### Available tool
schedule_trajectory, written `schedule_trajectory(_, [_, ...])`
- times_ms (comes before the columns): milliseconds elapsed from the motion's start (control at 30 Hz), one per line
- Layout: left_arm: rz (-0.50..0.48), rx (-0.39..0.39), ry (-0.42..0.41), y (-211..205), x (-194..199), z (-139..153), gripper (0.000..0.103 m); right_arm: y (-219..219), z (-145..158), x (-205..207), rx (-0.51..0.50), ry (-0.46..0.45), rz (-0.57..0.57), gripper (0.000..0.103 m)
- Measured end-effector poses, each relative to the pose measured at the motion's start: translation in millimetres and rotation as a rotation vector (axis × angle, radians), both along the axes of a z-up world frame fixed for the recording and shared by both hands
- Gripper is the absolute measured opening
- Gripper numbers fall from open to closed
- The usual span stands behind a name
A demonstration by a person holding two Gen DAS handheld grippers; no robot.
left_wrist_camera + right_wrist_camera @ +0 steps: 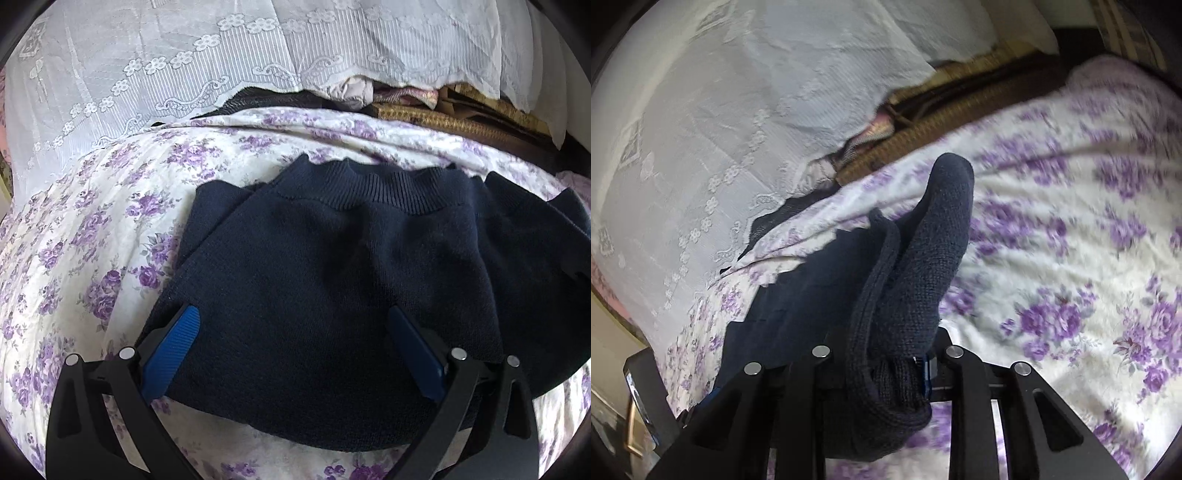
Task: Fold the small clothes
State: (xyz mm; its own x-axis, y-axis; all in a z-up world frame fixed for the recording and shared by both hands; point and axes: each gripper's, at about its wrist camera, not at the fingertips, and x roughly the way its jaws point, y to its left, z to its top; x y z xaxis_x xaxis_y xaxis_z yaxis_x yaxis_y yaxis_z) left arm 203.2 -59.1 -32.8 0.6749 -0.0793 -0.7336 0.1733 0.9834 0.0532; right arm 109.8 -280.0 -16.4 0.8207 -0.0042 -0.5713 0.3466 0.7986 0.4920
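A small navy knitted garment (351, 280) with a ribbed band along its far edge lies on the floral bedsheet (92, 258). My left gripper (295, 321) is open, its blue fingers (173, 350) spread over the garment's near part. In the right wrist view my right gripper (894, 354) is shut on a bunched part of the navy garment (923, 266), which sticks up and away from the jaws, lifted above the sheet (1071, 240). The right fingertips are hidden by the fabric.
A white lace cloth (184, 66) hangs over the far side beyond the bed. Woven brown items (443, 118) and pink fabric lie behind the bed edge. The left gripper's body (642, 402) shows at the lower left of the right wrist view.
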Motion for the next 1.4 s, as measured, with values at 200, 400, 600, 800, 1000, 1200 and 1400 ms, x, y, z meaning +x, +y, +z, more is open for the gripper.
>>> schedule_trajectory(200, [0.017, -0.03, -0.035, 10.0, 3.4, 9.8, 0.099, 24.2, 24.4, 5.7, -0.047, -0.014, 0.055, 0.025])
schedule_trajectory(400, [0.018, -0.035, -0.044, 13.0, 8.1, 13.3, 0.099, 44.2, 36.7, 14.3, -0.082, -0.019, 0.091, 0.025])
schedule_trajectory(600, [0.0, -0.028, -0.055, 9.7, 16.1, 15.7, 0.099, 58.9, 43.0, 19.4, -0.094, -0.024, 0.124, 0.025])
schedule_trajectory(800, [-0.012, -0.005, -0.063, 5.2, 27.2, 14.0, 0.099, 73.4, 46.7, 25.2, -0.102, -0.027, 0.167, 0.025])
schedule_trajectory(1000, [-0.04, -0.004, -0.055, 0.1, 44.2, 11.5, 0.099, 84.0, 47.5, 30.7, -0.092, -0.042, 0.202, 0.025])
schedule_trajectory(1200, [-0.06, -0.003, -0.063, -6.4, 59.4, 14.0, 0.099, 99.2, 46.1, 36.7, -0.115, -0.037, 0.242, 0.025])
schedule_trajectory(1400, [-0.064, -0.003, -0.076, -6.0, 66.8, 18.7, 0.099, 113.1, 47.1, 44.3, -0.126, -0.033, 0.264, 0.026])
